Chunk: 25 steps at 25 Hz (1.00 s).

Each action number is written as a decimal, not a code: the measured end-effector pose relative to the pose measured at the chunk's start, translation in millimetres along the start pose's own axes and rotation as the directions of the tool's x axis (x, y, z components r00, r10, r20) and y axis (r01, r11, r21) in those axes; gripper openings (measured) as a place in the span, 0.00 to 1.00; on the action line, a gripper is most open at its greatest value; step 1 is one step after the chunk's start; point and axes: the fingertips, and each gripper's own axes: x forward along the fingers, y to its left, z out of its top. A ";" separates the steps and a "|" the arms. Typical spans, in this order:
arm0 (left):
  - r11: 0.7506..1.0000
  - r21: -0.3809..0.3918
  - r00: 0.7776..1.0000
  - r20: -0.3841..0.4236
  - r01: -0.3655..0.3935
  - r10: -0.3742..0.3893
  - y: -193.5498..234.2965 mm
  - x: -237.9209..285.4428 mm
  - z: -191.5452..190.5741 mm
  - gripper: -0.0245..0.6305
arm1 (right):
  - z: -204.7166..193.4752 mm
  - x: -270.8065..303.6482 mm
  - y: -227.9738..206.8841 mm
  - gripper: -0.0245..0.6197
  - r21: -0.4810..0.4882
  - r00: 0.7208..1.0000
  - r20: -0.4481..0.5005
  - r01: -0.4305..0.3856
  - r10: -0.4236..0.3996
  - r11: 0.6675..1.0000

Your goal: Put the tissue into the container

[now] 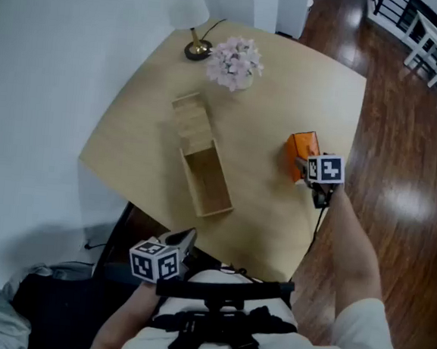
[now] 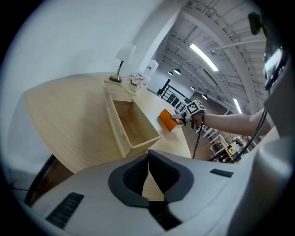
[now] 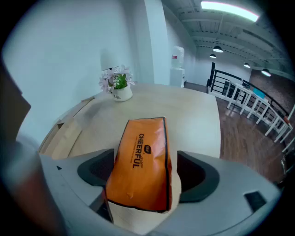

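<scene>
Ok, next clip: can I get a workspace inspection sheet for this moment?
Surface: light wooden table, no spills seen.
Job's things: orange tissue pack on the table near its right edge; wooden container open and empty, lid beside it.
Clutter: lamp and potted flowers at the far edge.
Grippers: left hand-held gripper shut, empty, by the near edge; right hand-held gripper open, tissue pack between its jaws, not clamped.
Cables: black cable hanging from the right hand-held gripper.
Surroundings: white wall, wooden floor, white railing.
</scene>
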 end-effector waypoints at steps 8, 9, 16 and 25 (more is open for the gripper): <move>0.999 0.002 0.999 0.017 0.032 -0.033 -3.7 9.5 13.7 0.03 | -0.7 11.3 -7.5 0.71 0.091 1.000 0.004 0.002 -0.003 0.996; 0.999 0.000 0.999 0.017 0.034 -0.034 -3.6 9.8 13.7 0.03 | -1.4 11.8 -7.3 0.70 0.095 1.000 0.009 0.000 -0.001 0.995; 0.999 -0.011 0.999 0.026 0.045 -0.045 -1.1 12.6 16.4 0.03 | 0.0 7.1 -2.9 0.59 0.089 1.000 0.000 -0.003 0.003 0.996; 0.998 -0.013 0.997 0.042 0.069 -0.069 -2.1 12.4 17.9 0.03 | -9.8 -19.3 11.9 0.57 0.116 0.999 0.013 -0.033 0.032 0.993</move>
